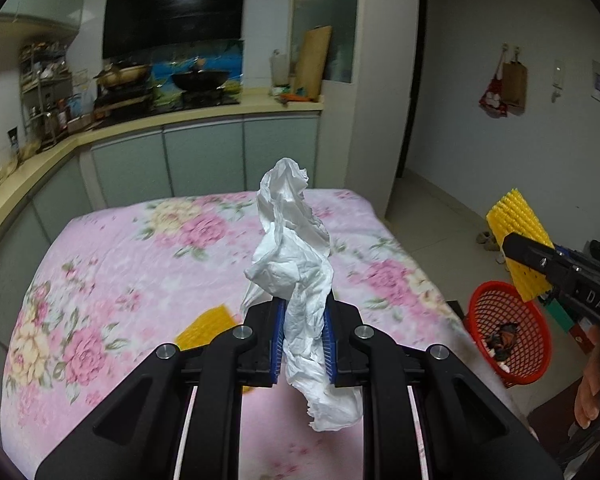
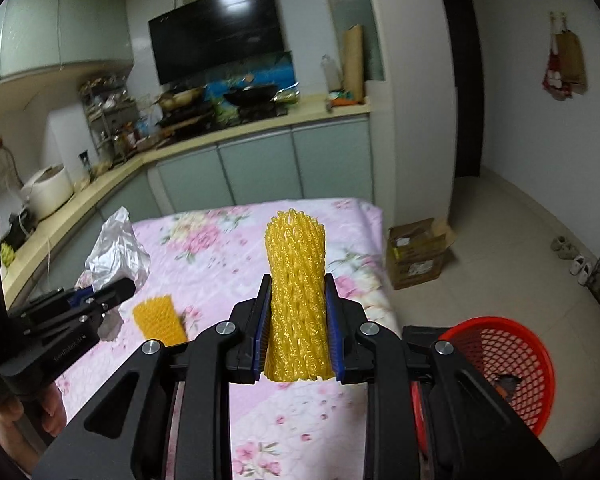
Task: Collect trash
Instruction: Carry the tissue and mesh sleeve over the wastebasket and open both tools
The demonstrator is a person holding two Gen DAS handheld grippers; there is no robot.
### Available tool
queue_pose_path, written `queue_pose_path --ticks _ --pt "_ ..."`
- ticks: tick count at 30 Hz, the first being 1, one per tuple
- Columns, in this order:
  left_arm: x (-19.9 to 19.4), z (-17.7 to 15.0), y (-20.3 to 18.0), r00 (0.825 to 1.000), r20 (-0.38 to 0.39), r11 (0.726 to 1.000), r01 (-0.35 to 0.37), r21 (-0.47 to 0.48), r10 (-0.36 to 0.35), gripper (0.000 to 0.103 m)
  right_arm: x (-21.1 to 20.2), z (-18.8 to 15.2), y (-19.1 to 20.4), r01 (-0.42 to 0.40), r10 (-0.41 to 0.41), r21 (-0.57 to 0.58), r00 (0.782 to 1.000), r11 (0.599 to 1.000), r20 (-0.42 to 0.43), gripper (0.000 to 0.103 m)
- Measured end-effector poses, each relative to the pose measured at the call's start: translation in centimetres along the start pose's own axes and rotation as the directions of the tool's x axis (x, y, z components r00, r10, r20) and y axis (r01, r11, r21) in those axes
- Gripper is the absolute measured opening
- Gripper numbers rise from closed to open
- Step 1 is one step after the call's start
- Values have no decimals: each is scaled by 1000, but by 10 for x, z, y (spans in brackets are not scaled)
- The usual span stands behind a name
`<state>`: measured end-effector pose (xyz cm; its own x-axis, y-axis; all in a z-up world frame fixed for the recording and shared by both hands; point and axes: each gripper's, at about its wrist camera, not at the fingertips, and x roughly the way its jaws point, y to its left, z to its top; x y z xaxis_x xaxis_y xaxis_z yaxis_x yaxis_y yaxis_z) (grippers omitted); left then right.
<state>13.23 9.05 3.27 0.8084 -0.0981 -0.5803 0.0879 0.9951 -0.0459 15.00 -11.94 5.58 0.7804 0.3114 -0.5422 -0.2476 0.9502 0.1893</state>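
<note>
My left gripper (image 1: 303, 320) is shut on a crumpled white tissue (image 1: 296, 248) and holds it above the floral-covered table (image 1: 120, 264). It also shows in the right wrist view (image 2: 116, 256). My right gripper (image 2: 297, 312) is shut on a yellow foam fruit net (image 2: 296, 300), held upright above the table's right side. That net also shows in the left wrist view (image 1: 516, 236), above a red mesh basket (image 1: 512, 340). A second yellow foam net (image 2: 160, 320) lies on the table; it shows in the left wrist view (image 1: 206, 328) too.
The red basket (image 2: 512, 364) stands on the floor right of the table with dark scraps inside. A cardboard box (image 2: 418, 252) and shoes (image 2: 576, 260) sit on the tiled floor. A kitchen counter (image 1: 180, 120) with stove and pans runs behind the table.
</note>
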Motion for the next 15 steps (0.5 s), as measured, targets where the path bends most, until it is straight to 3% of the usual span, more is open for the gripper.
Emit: queue_pose_path --ticks 15 --pt "3 15 -71 991 25 988 126 88 -129 15 -40 7 -50 106 -113 97 991 990 69 24"
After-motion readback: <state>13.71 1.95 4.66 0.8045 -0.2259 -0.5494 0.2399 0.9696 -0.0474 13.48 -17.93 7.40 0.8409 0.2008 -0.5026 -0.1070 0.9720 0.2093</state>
